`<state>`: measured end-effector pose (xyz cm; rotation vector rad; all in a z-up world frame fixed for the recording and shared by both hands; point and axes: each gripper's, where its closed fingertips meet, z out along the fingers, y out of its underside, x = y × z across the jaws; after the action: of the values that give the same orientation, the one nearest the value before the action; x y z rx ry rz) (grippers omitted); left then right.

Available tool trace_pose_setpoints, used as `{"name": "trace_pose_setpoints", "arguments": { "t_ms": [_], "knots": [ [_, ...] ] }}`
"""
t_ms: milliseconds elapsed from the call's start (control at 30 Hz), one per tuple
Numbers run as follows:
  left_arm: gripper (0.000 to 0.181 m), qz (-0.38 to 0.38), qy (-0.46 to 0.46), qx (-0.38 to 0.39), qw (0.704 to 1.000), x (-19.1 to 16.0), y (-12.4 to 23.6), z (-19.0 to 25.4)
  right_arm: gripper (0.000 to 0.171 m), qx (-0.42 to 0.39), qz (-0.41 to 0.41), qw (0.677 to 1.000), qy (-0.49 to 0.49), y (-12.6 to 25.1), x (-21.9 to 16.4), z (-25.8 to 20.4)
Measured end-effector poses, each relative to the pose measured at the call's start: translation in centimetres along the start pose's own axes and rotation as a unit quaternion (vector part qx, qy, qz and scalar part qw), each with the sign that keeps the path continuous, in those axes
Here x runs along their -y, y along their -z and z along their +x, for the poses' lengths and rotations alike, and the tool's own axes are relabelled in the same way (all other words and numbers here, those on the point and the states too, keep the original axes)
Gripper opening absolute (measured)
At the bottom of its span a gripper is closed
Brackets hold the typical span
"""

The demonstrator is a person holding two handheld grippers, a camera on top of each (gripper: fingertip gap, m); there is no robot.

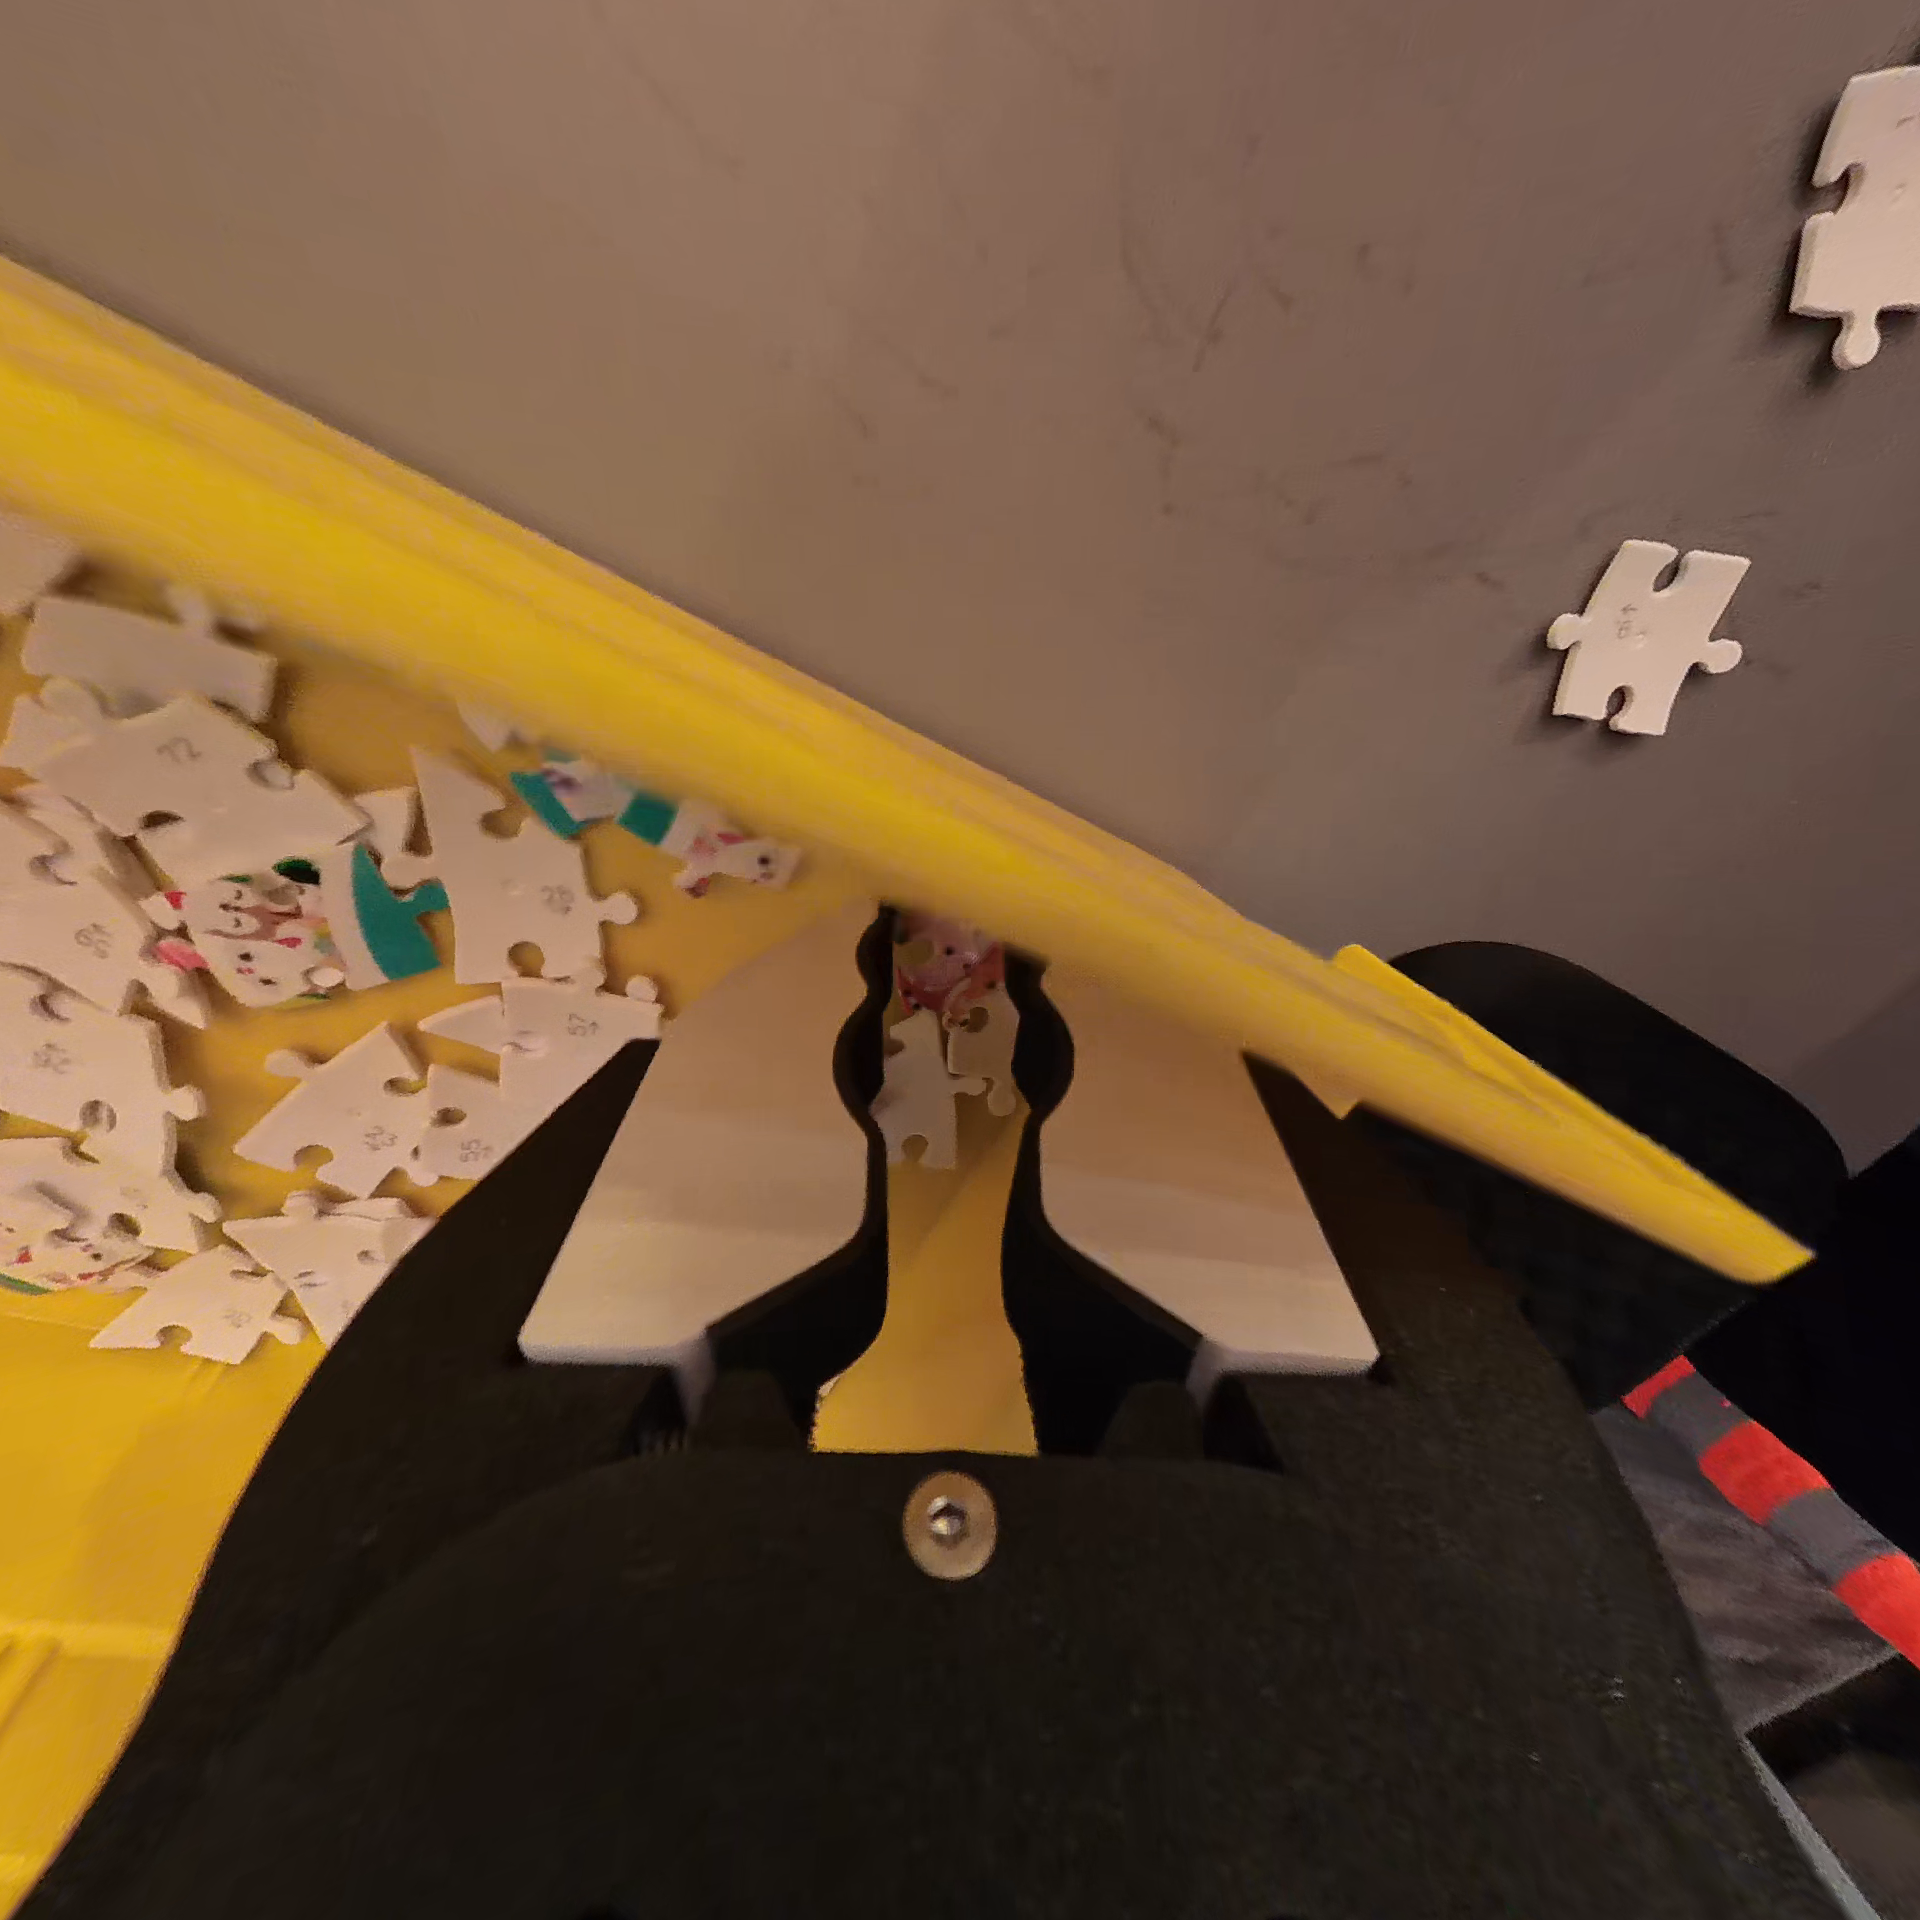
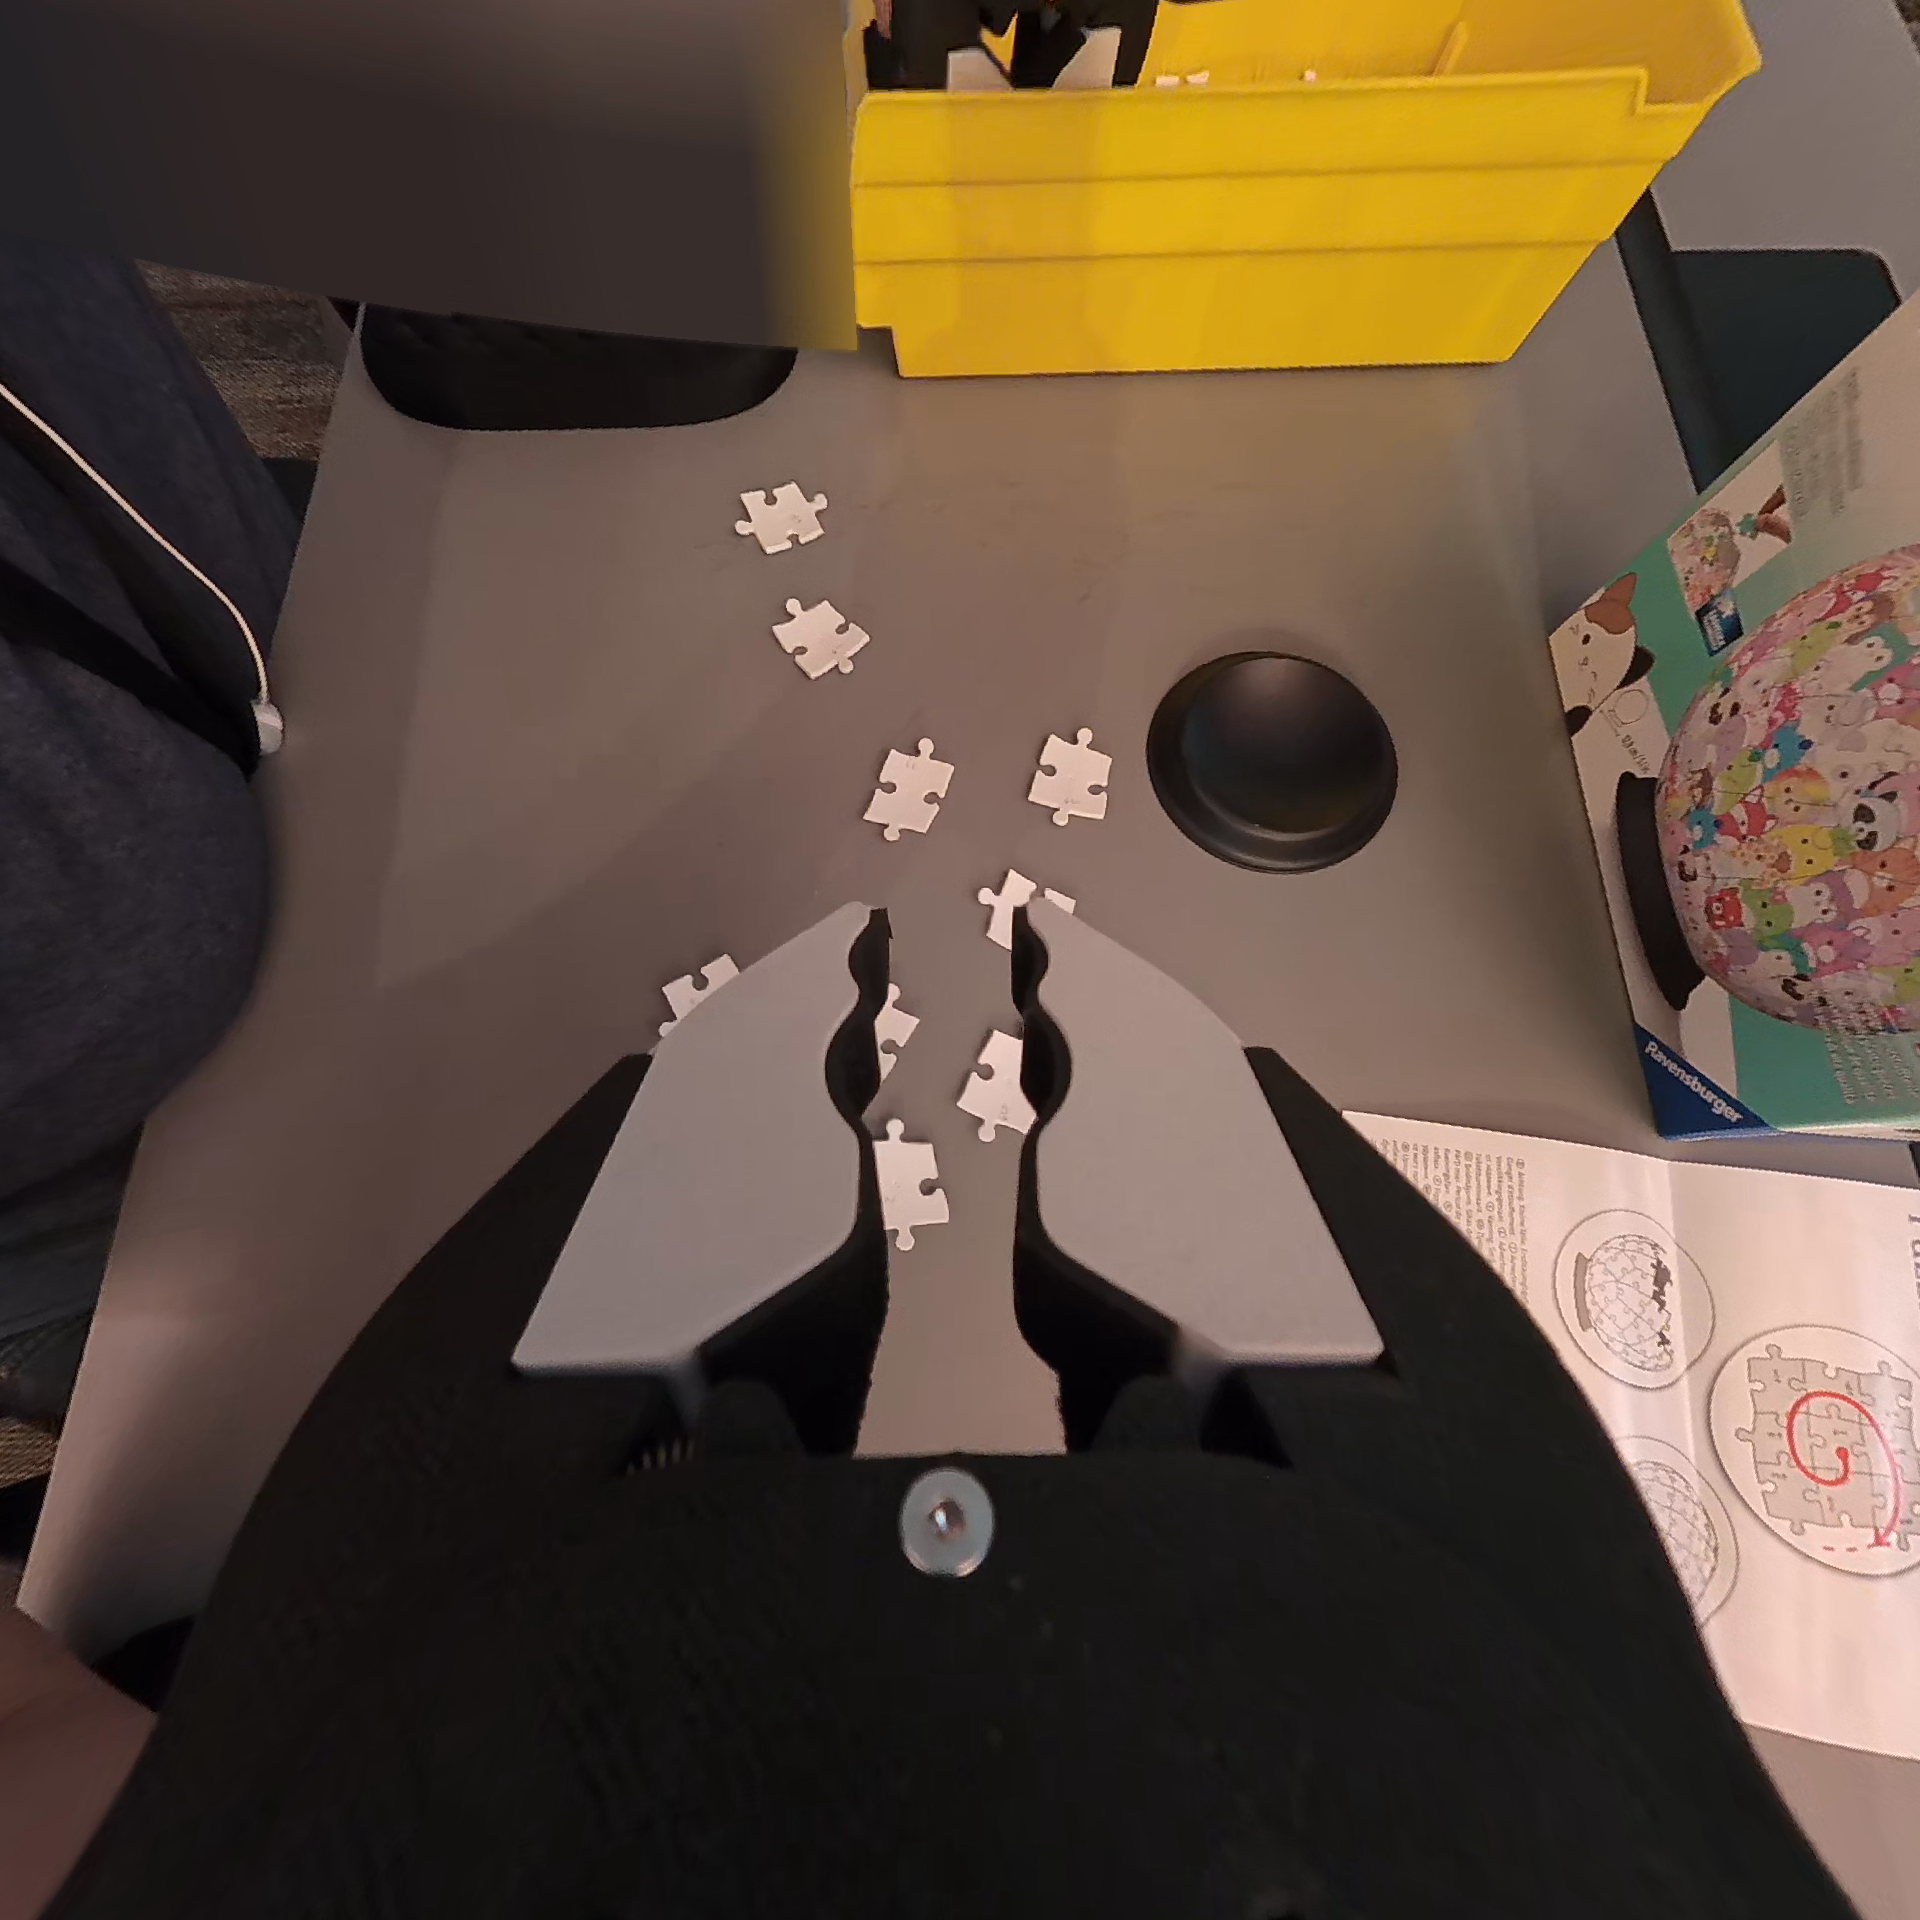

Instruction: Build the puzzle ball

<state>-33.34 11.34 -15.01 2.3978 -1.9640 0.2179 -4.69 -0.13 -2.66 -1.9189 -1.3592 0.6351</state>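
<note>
My left gripper (image 1: 951, 925) is open and reaches inside a yellow bin (image 1: 727, 707), just under its rim. A pile of puzzle pieces (image 1: 312, 987) lies in the bin, mostly white backs up, a few showing colour. A few pieces (image 1: 940, 1049) show through the gap between the fingers, and I cannot tell whether they are touched. My right gripper (image 2: 951, 914) is open and empty, hovering above the grey table (image 2: 582, 727). Several white pieces (image 2: 909, 790) lie face down under and ahead of it. A black round stand (image 2: 1273, 764) sits to its right.
The yellow bin (image 2: 1247, 208) stands at the table's far edge. The puzzle box (image 2: 1766, 831) and an instruction sheet (image 2: 1714, 1403) lie at the right. A person's blue-clothed body (image 2: 114, 831) is at the left. Two loose pieces (image 1: 1642, 639) lie on the table outside the bin. Tip to tip, the grippers are about 35 cm apart.
</note>
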Motion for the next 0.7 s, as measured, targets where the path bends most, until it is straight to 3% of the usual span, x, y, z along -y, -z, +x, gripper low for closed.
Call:
{"name": "trace_pose_setpoints", "arguments": {
  "t_ms": [167, 367, 467, 567, 700],
  "knots": [
    [0.002, 0.072, 0.039, -0.004, 0.997, 0.2, 2.6, -1.0, 0.024, 0.001, 0.003, 1.000, -0.001, 0.0, 0.0, 0.0],
    [0.002, 0.119, 0.062, -0.010, 0.991, 0.0, 4.2, -2.1, 0.024, 0.003, -0.002, 1.000, 0.000, -0.3, -0.1, -0.1],
    [0.002, 0.105, 0.033, 0.034, 0.993, -0.6, 3.9, -2.6, 0.024, 0.002, 0.000, 1.000, 0.001, -0.2, -0.1, -0.1],
    [0.002, 0.147, -0.007, 0.088, 0.985, 0.1, 5.3, -2.3, 0.024, -0.001, 0.006, 1.000, 0.002, -0.1, 0.1, 0.0],
    [0.002, 0.237, -0.074, 0.226, 0.942, 2.4, 10.0, -1.8, 0.024, 0.004, 0.033, 0.999, -0.001, -1.0, 1.2, 0.2]
  ]
}}
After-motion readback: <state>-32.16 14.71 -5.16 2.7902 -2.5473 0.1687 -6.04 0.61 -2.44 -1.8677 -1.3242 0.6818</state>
